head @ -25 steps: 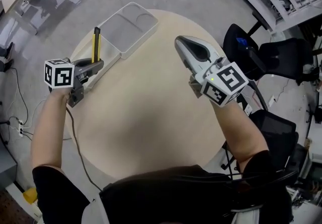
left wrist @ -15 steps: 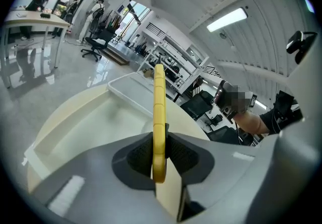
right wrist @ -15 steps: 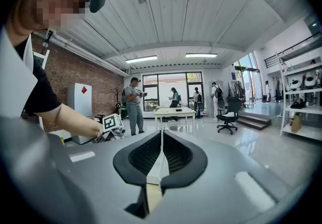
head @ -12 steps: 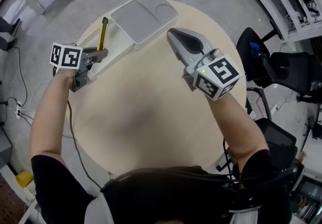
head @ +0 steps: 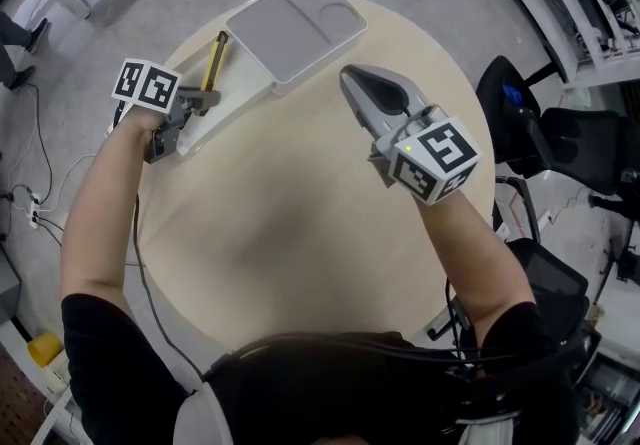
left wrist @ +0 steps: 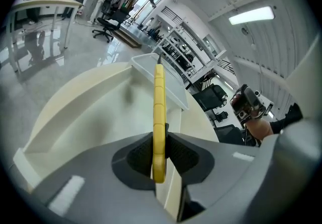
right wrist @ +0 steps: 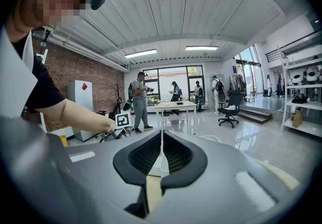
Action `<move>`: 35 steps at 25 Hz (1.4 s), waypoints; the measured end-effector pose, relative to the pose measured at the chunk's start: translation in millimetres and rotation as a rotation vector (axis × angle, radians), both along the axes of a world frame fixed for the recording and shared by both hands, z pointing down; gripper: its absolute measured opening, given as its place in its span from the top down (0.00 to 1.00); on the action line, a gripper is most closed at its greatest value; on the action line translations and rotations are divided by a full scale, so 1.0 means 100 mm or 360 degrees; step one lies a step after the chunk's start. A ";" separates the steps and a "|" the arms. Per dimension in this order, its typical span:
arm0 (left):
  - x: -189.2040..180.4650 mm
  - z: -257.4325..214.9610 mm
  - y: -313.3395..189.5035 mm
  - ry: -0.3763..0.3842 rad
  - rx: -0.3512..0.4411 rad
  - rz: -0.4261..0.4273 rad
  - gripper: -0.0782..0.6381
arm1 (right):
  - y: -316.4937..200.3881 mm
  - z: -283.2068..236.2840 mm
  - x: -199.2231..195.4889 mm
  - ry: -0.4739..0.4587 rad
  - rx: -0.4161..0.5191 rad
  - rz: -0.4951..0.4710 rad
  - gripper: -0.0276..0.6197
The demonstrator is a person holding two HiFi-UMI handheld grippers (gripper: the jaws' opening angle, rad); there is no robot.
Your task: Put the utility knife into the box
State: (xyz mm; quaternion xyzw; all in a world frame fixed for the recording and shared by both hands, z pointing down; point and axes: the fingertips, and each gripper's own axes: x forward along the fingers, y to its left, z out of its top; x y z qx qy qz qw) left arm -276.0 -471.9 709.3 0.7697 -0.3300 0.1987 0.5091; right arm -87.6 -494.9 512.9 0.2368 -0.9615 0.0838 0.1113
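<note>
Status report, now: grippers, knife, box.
Left gripper shut on utility knife. Right gripper shut, empty, over table. Knife held at box, not yet in. Nothing blocking.

Round beige table (head: 300, 223); black office chair (head: 585, 148) at right; yellow object (head: 45, 347) on floor.

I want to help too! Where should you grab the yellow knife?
By its back end, as the left gripper does: come from behind, jaws squeezing the two flat sides of the utility knife. It's long and thin, so the front end points safely away from the hand.
</note>
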 end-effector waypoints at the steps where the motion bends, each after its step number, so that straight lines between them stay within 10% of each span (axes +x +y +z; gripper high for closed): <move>1: 0.00 0.03 -0.02 -0.0012 -0.0028 0.0011 0.80 | -0.01 0.00 -0.02 0.0006 -0.0001 -0.0004 0.91; 18: -0.04 0.56 -0.03 -0.0490 -0.0298 0.0100 0.73 | 0.00 0.01 0.02 0.0018 -0.0013 -0.0023 0.91; 28: -0.20 0.17 -0.23 -0.0576 0.0051 -0.0106 0.59 | 0.07 -0.08 0.17 0.0021 0.0006 0.0011 0.91; 35: -0.20 -0.22 -0.14 -0.0587 0.0271 -0.0170 0.76 | 0.11 -0.25 0.26 0.0018 0.0030 0.0038 0.91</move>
